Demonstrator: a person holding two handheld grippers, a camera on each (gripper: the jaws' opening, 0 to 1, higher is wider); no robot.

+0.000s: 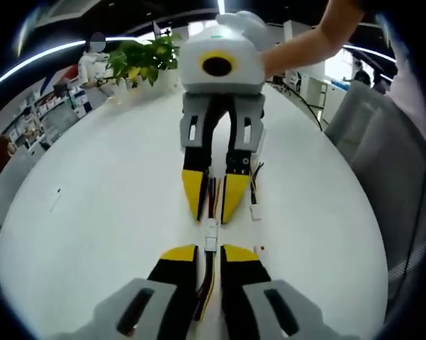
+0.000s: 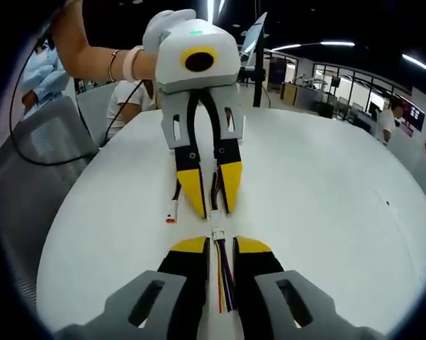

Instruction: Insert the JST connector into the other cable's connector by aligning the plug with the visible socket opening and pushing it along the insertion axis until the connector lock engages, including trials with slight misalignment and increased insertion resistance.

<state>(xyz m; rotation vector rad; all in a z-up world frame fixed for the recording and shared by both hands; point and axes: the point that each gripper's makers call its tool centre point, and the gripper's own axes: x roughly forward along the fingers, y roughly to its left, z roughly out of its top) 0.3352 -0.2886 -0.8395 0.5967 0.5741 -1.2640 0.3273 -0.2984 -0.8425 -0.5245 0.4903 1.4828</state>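
Yellow-tipped jaws of the left gripper [image 1: 209, 253] at bottom centre of the left gripper view clamp a cable [image 1: 207, 283], its white connector [image 1: 210, 244] poking out ahead. Facing it, the right gripper [image 1: 214, 212] pinches the other cable [image 1: 214, 190], whose plug [image 1: 210, 227] touches the connector at frame centre on the white table [image 1: 92, 227]. A spare cable [image 1: 255, 191] lies just right; a potted plant [image 1: 143, 58] stands upper left.

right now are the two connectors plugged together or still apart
Cannot tell if locked. The two white connectors meet end to end between the left gripper and right gripper; no gap shows.
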